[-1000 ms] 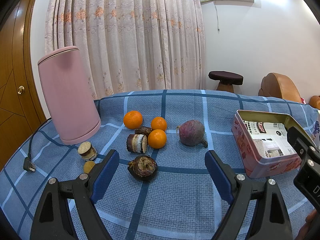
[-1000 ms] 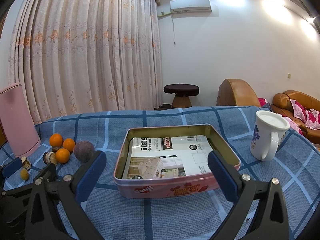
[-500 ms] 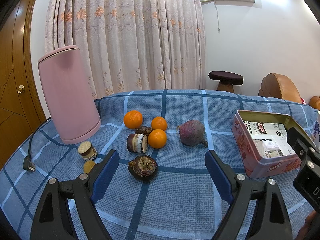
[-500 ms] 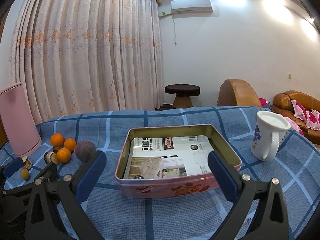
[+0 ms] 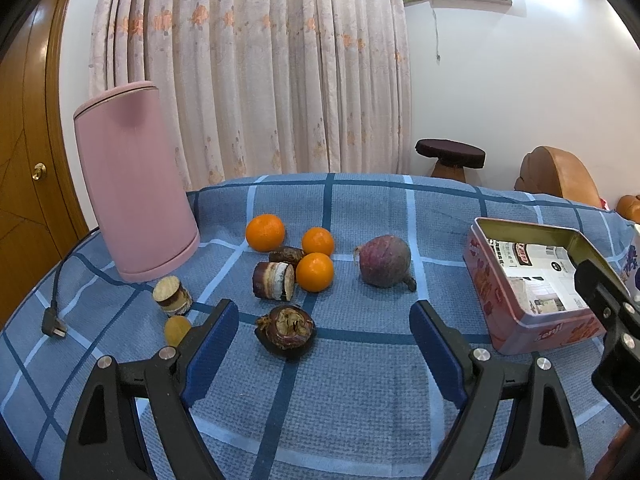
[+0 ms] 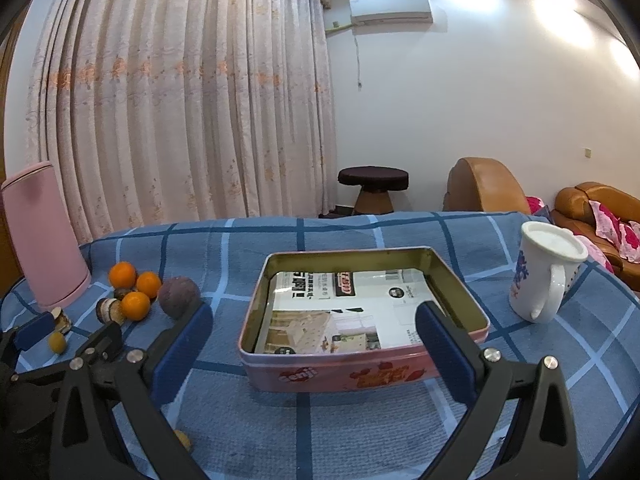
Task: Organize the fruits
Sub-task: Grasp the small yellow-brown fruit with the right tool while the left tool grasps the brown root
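A blue cloth (image 5: 360, 392) with a darker-blue and white check covers the bench. On it lie three bright orange fruits (image 5: 265, 232), a dull purple-red root (image 5: 385, 261) and a dark brown husk (image 5: 286, 331). The tin (image 6: 360, 372) is pink outside (dull gold inside). The fingers (image 5: 210, 346) carry blue pads.

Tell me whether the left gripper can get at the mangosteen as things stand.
Probably yes. The left gripper is open, and the mangosteen lies on the cloth just ahead, between its fingers, with a gap on each side. The cut pieces and oranges sit farther back, apart from it.
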Tool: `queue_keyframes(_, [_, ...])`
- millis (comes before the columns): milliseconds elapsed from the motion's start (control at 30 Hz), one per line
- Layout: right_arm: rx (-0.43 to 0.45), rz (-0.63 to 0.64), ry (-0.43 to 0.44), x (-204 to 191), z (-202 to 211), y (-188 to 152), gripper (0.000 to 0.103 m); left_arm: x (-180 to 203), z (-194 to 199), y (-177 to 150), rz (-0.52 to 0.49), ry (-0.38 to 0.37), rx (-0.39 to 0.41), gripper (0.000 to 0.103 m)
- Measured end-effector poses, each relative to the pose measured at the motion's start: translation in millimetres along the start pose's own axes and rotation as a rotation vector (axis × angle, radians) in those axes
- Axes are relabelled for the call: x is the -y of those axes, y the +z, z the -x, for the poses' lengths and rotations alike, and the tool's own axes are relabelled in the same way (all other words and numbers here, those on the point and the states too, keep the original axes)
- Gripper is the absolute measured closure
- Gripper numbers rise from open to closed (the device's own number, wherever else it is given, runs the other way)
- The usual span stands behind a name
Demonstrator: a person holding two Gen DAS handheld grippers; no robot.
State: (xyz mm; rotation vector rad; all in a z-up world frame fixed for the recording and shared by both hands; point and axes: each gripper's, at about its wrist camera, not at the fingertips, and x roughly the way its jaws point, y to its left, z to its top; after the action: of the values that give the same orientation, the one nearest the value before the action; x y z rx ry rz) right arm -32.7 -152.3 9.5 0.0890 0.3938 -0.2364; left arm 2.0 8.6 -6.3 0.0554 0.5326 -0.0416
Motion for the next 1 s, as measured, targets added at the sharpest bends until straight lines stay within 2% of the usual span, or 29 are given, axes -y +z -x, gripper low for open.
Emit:
queue_keyframes(133, [-0.007, 0.012, 0.010, -1, 1, -2, 0.000, -1, 0, 0, -0.016, 0.014, -0.002, 0.015])
queue_keyframes(233, [-0.019, 0.014, 0.036, 0, 3, -4, 0.001, -6, -3, 2, -0.056, 0.055, -0.003, 0.015])
queue_keyframes(300, [-0.039, 0.019, 0.072, 1, 2, -6, 0.008, -20, -5, 6, -0.030, 0.079, -0.011, 0.015])
queue_keyframes(367, [-0.083, 0.032, 0.135, -2, -1, -10, 0.015, -41, -4, 11, 0.014, 0.094, -0.004, 0.015])
queue_keyframes(467, [-0.181, 0.057, 0.280, -13, -8, -17, 0.027, -71, -3, 13, 0.073, 0.174, 0.023, 0.015])
queue_keyframes(600, [-0.268, 0.121, 0.413, -34, -9, -26, 0.041, -102, -9, 11, 0.100, 0.183, -0.017, 0.015])
queue_keyframes(733, [-0.333, 0.221, 0.481, -61, -8, -39, 0.047, -116, -10, 10, 0.130, 0.134, -0.043, 0.015])
queue_keyframes(833, [-0.358, 0.275, 0.487, -72, -7, -47, 0.048, -116, -14, 8, 0.149, 0.072, -0.087, 0.015])
queue_keyframes(933, [-0.411, 0.297, 0.496, -76, -11, -54, 0.049, -106, -18, 7, 0.125, 0.042, -0.114, 0.015])
queue_keyframes(967, [-0.423, 0.301, 0.492, -76, -12, -55, 0.052, -103, -19, 6, 0.114, 0.034, -0.119, 0.015])
queue_keyframes(1000, [-0.436, 0.306, 0.490, -77, -14, -57, 0.060, -98, -19, 5, 0.099, 0.017, -0.125, 0.015])
